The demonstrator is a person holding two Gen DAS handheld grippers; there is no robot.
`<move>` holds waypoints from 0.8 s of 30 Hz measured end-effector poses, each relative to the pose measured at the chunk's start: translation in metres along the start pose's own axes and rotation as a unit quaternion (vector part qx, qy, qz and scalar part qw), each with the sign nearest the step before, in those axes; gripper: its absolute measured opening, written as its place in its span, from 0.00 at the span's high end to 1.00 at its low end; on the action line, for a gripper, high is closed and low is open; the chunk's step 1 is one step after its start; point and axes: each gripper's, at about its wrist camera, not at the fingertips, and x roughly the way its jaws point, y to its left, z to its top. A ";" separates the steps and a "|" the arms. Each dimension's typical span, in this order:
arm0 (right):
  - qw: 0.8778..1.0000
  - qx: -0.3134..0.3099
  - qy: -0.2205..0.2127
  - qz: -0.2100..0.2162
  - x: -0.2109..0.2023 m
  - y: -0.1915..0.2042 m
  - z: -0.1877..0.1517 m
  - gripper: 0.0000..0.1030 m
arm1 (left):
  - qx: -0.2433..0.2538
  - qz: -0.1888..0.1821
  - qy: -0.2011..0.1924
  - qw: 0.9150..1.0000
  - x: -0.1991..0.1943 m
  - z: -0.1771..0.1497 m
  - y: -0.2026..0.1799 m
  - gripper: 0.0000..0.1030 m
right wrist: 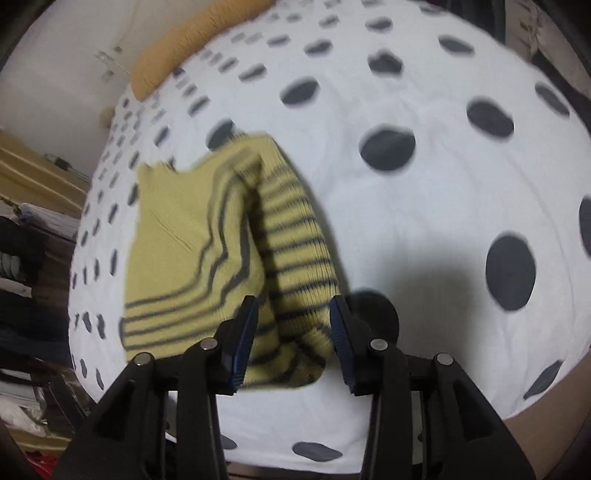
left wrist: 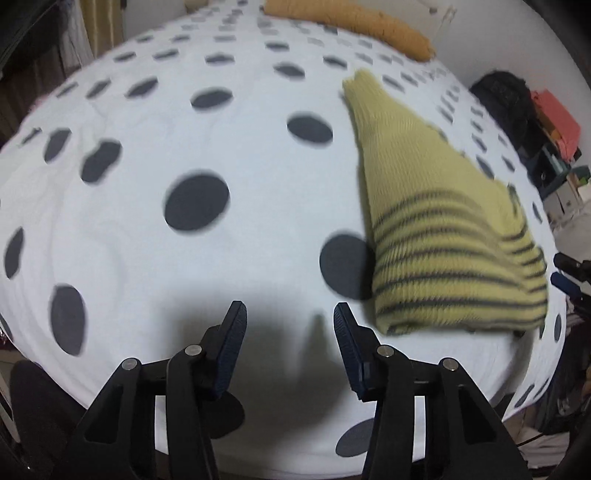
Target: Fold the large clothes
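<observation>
A home bedroom is showing here: a bed under a white cover with dark grey polka dots (left wrist: 129, 155) is filling both frames, a long mustard-yellow knitted bolster (left wrist: 354, 26) is lying at the top, and cluttered shelves of stacked fabrics (right wrist: 29, 229) are standing at the left edge of the right wrist view.

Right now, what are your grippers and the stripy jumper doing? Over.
Left gripper open, over bare spotted bedsheet. Right gripper open, straddling folded yellow knitted sweater with dark stripes. Nothing in the way.
</observation>
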 end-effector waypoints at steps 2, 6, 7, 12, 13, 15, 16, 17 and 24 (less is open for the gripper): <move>0.999 -0.027 -0.024 0.011 -0.010 0.020 0.016 0.60 | 0.014 -0.010 -0.028 0.999 -0.017 0.012 -0.009 0.53; 0.998 -0.070 -0.006 -0.005 0.021 0.064 0.058 0.59 | 0.060 -0.063 -0.053 0.995 -0.031 0.030 -0.051 0.46; 0.997 -0.080 0.011 -0.017 0.036 0.071 0.066 0.59 | 0.074 -0.069 -0.054 0.993 -0.031 0.031 -0.063 0.44; 0.988 -0.114 0.096 -0.041 0.099 0.084 0.076 0.87 | 0.148 -0.066 -0.030 0.986 0.000 0.028 -0.115 0.43; 0.989 -0.109 0.101 -0.021 0.100 0.086 0.080 0.87 | 0.150 -0.070 -0.022 0.986 0.006 0.025 -0.119 0.43; 0.992 -0.098 0.080 0.023 0.090 0.089 0.093 0.89 | 0.150 -0.071 -0.027 0.986 0.008 0.018 -0.117 0.41; 0.992 -0.093 0.064 0.049 0.081 0.090 0.103 0.89 | 0.152 -0.071 -0.033 0.985 0.008 0.015 -0.116 0.39; 0.992 -0.095 0.053 0.057 0.077 0.092 0.110 0.89 | 0.151 -0.075 -0.034 0.985 0.009 0.015 -0.116 0.38; 0.993 -0.074 0.083 -0.043 0.124 0.036 0.108 0.90 | 0.133 -0.085 -0.014 0.987 0.021 0.012 -0.110 0.30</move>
